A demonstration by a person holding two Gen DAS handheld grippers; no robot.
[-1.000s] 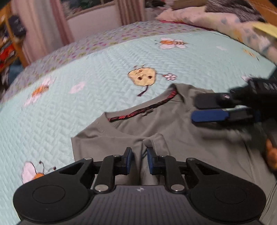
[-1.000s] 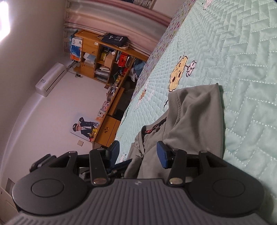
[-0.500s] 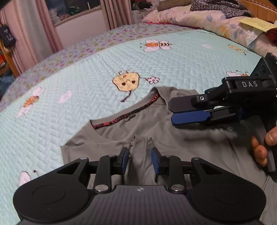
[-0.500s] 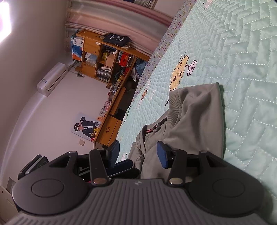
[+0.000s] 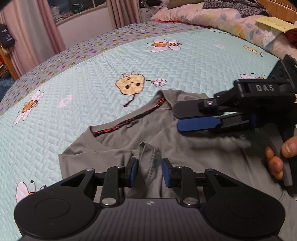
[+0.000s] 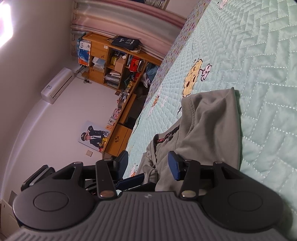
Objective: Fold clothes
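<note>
Shirt [image 5: 185, 148] nearer now, hem cut off

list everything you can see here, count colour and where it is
t-shirt: 1, grey with a red-and-black neck tape, lying on the quilt, a raised fold between the left pads
quilt: 1, pale green with bee and flower prints, covering the bed
pillow: at least 1, pale floral, far end of the bed
curtains: pink, behind the bed
shelf unit: 1, wooden, crowded, against the wall
air conditioner: 1, white, on the wall
poster: 1, on the wall beside the shelf unit
left hand-held gripper: 1, black with blue pads, jaws just closing around the fold
right hand-held gripper: 1, black with blue pads, over the shirt's shoulder
hand: 1, gripping the right handle
</note>
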